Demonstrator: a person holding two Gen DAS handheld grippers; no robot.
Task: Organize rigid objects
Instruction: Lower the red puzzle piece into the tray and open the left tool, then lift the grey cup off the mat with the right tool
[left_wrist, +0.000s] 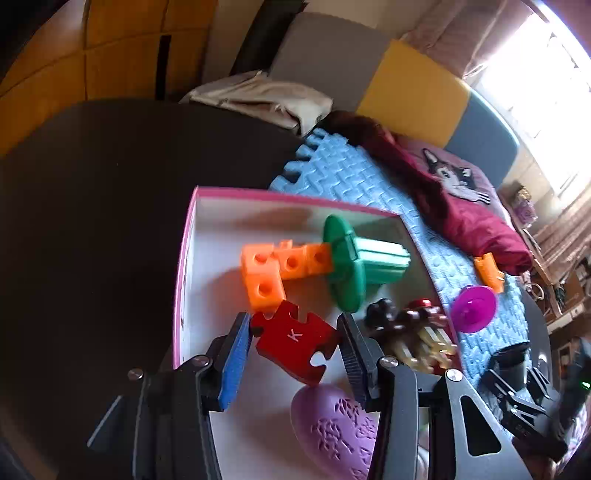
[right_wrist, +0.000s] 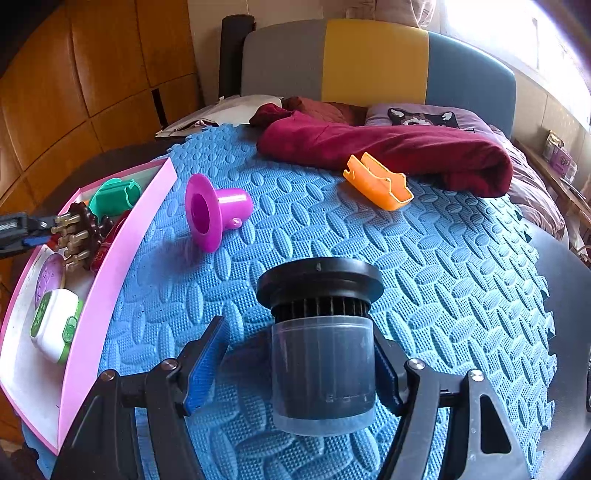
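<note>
Two grabs live: left gripper (left_wrist: 295, 343) clamped on red puzzle piece (left_wrist: 294, 341), held over pink box (left_wrist: 184, 258), mid-placement. Right gripper (right_wrist: 299, 365) jaws wide around black filter (right_wrist: 320, 332) on blue mat (right_wrist: 424, 295); right pad touching, left pad clear, no grip yet. Next, probably: drop piece into free box floor, then close on filter. Box holds orange cubes (left_wrist: 275, 267), green peg (left_wrist: 360, 264), purple egg (left_wrist: 332, 428), brown brush (left_wrist: 410, 328), white-green gadget (right_wrist: 55, 325). Still out: magenta cup (right_wrist: 214, 210), orange clip (right_wrist: 376, 182)
</note>
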